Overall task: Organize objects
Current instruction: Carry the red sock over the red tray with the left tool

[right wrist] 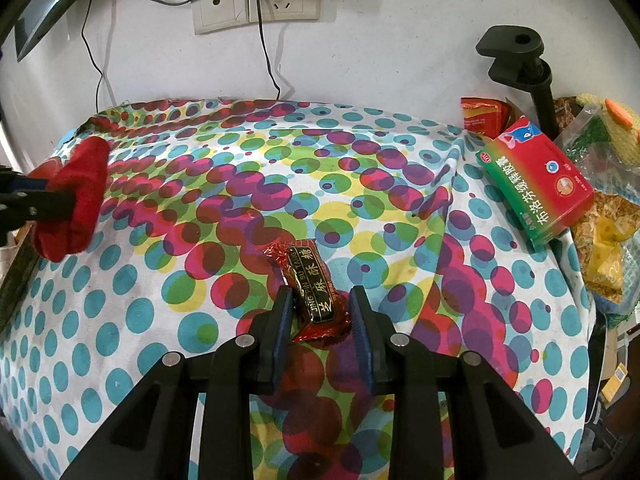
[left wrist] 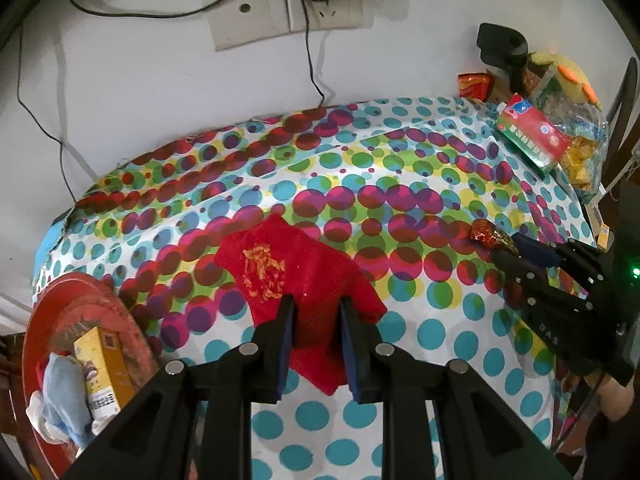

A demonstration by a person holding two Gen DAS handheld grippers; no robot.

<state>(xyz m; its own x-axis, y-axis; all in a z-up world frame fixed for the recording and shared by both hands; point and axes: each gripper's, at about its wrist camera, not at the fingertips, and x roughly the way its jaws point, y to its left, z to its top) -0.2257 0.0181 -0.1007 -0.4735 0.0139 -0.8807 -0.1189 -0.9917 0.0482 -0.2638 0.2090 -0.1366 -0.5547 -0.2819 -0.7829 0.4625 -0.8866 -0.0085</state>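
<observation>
Open spotted tablecloth (right wrist: pixel 168 264) mid-table for passing; hemmed by medicine box (right wrist: pixel 534 178) right, red plate (left wrist: pixel 48 320) left.

You're probably in a home: a dotted tablecloth (right wrist: pixel 168 264), wall sockets (right wrist: pixel 256 4), far-right snack bags (right wrist: pixel 608 240) and a medicine box (right wrist: pixel 536 180).
</observation>
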